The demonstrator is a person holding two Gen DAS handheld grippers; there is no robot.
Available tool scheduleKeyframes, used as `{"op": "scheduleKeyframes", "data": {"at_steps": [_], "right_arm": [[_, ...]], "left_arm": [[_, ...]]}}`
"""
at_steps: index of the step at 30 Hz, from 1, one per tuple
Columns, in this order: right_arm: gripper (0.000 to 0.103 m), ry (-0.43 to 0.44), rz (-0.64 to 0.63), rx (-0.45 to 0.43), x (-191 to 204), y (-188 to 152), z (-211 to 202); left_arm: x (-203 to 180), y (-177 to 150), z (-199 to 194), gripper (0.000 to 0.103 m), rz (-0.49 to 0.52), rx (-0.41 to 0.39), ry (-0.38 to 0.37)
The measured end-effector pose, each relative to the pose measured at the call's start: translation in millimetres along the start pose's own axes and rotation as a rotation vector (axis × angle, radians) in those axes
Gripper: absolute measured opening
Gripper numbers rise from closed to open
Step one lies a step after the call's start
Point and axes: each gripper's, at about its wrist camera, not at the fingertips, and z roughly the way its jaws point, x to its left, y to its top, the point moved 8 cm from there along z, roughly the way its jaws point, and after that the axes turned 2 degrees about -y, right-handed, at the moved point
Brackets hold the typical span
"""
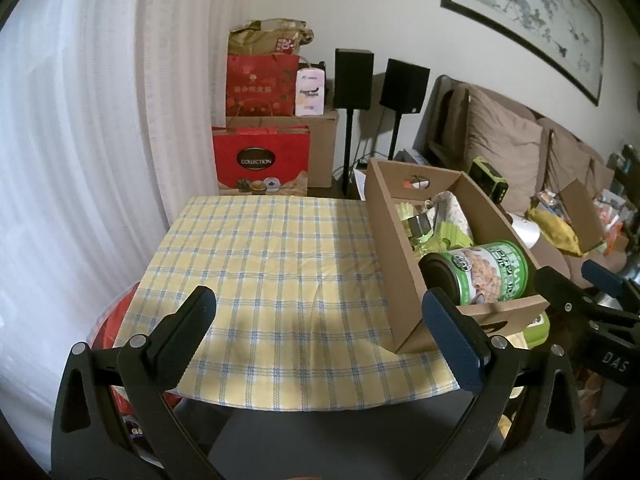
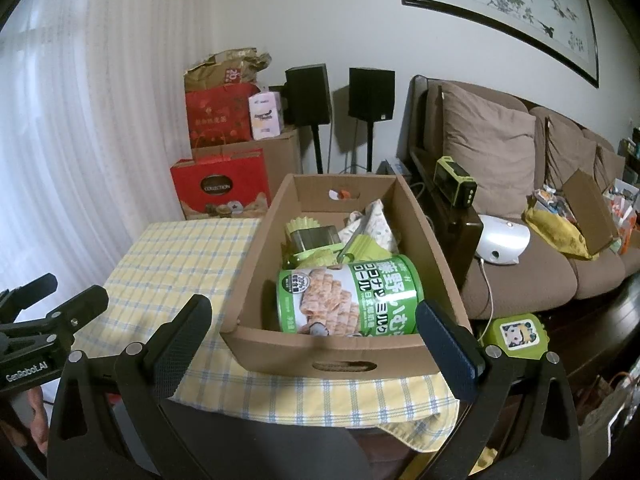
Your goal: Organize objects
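We hold both tongs spread wide and empty above the near edge of the worktop [image 1: 256, 264], which is covered by a yellow and blue checked cloth [image 2: 172, 264]. The left tongs [image 1: 320, 320] hang over the bare cloth, their fingers well apart with nothing between them. The right tongs [image 2: 316, 328] are equally parted, facing the near wall of a cardboard box [image 2: 332, 356] without touching it.

In the left wrist view the box [image 1: 396, 248] sits on the worktop's right part, at about 2 o'clock from our left tongs. Inside it, at the near end, a green tin of wafer rolls [image 2: 352, 300] lies on its side, its dark end toward the box's left wall. Behind the tin, toward 12 o'clock, we see a stack of green paper baking cups [image 2: 303, 224], a small metal piece [image 2: 312, 238] just beside them, and a patterned white pouch [image 2: 376, 226] against the far right of the box.

At 3 o'clock from the box, off the worktop, a small green container with a cartoon face [image 2: 516, 336] sits low beside the sofa [image 2: 520, 280]. At 11 o'clock, beyond the worktop, red gift bags [image 2: 220, 188] stand stacked near two black speakers [image 2: 340, 94].
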Motion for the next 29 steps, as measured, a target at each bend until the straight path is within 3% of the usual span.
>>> {"op": "scheduleKeyframes", "data": {"at_steps": [29], "right_arm": [[0.103,-0.006,-0.011,0.0,2.2,0.1,0.9]], "left_arm": [[-0.8,-2.1,0.5,0.103,0.005,0.016,0.003]]}}
